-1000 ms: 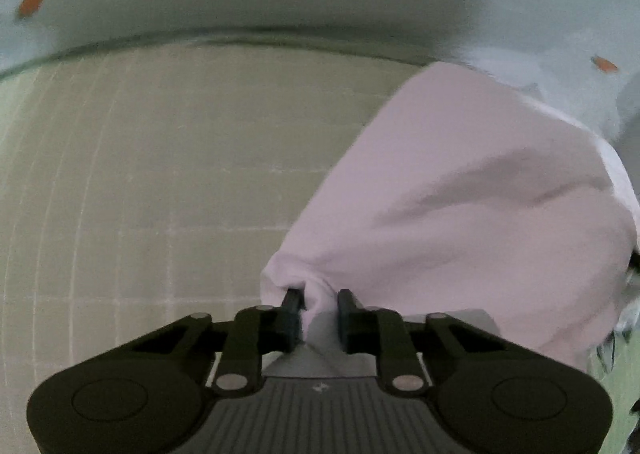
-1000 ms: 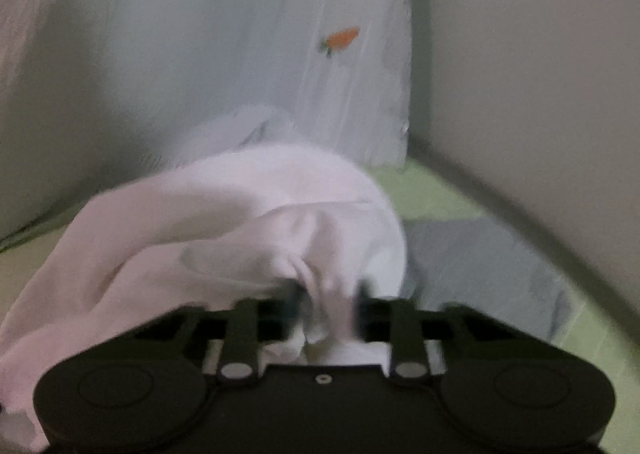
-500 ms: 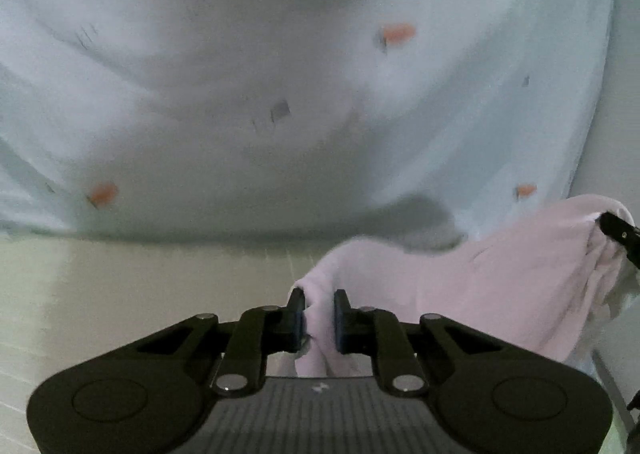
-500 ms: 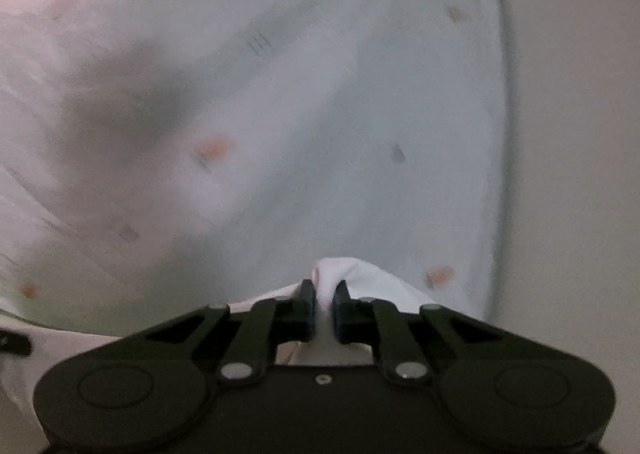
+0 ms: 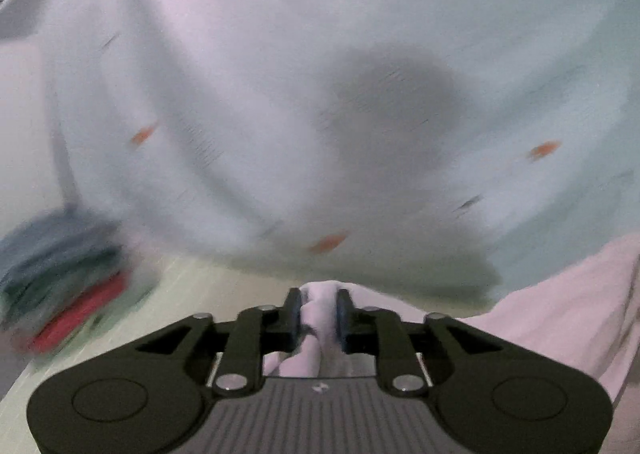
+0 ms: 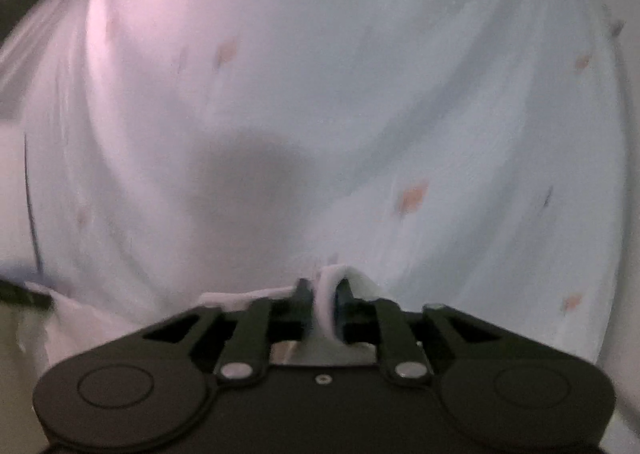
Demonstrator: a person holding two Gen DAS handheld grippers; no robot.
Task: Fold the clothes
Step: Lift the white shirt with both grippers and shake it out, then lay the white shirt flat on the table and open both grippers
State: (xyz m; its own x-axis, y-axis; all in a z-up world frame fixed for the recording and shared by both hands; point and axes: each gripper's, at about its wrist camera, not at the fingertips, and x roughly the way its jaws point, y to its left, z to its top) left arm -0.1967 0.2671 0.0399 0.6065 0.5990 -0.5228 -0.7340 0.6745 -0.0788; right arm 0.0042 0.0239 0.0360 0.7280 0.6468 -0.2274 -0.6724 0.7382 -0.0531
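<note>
Pale pink cloth, the garment [image 5: 320, 298], sits bunched between the two fingers of the left gripper [image 5: 318, 312], and its pads press on the fold from both sides while the jaws are opening; from that pinch the same fabric runs out to the right of the fingers as a broad loose sheet that reaches the lower right edge of the left wrist view; a strand of it also drops back behind the fingertips toward the gripper's body. In the right wrist view the garment [image 6: 328, 294] shows as a narrow whitish fold that rises between the fingers of the right gripper [image 6: 325, 296], loops over just above the tips and is grasped there, the jaws opening here too; more of the cloth trails off to the left of those fingers, low in the frame. Ahead of both pairs of fingers hangs a light blue curtain [image 5: 280, 73] with small orange marks, blurred, with a soft dark shadow on it; below it, in front of the left fingers, lies a pale green surface [image 5: 224, 286]; far to the left of the left fingers a stack of clothes [image 5: 60, 274] in blue, dark green and red rests on that surface, too blurred to count.
</note>
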